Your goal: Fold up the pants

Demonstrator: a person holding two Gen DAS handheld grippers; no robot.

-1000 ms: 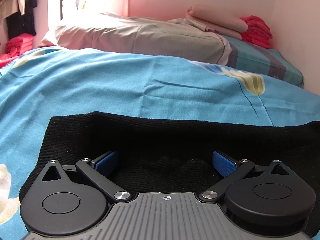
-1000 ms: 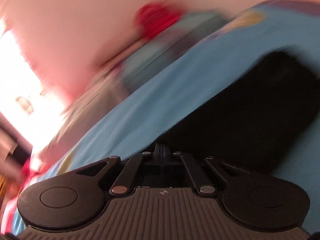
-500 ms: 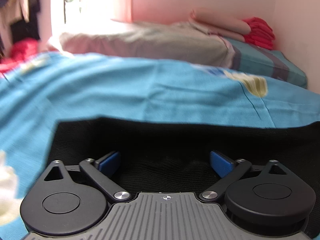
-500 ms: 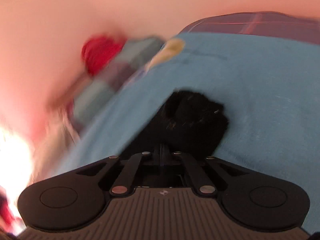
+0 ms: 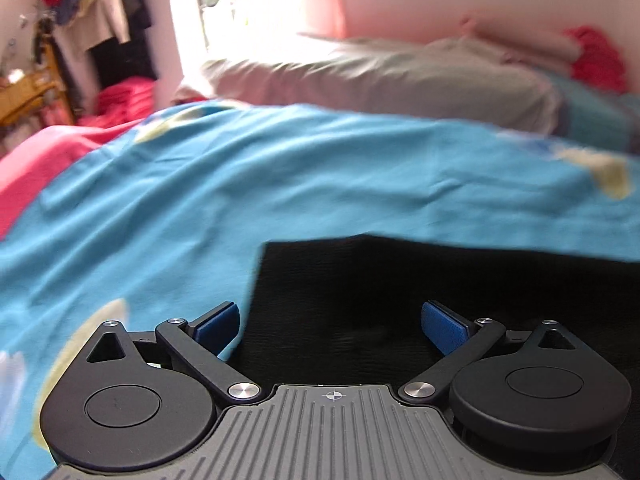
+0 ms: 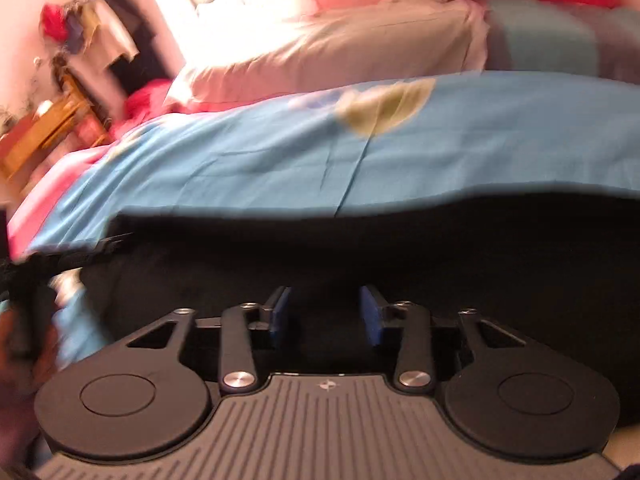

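Note:
The black pants lie flat on the blue bedsheet. In the left wrist view their left edge and a corner show just ahead of my fingers. My left gripper is open wide, low over the pants' left edge, holding nothing. In the right wrist view the pants spread across the whole width in front of me. My right gripper is open with a narrower gap, just over the black cloth, holding nothing. The other gripper and a hand show blurred at the left edge.
A grey pillow and folded red and pink cloth lie at the head of the bed. A pink sheet hangs at the left side. Hanging clothes and a wooden stand are beyond the bed.
My right gripper was shut on the pants and has opened and let go over the flat cloth. My left gripper stayed open and shifted left, toward the pants' edge.

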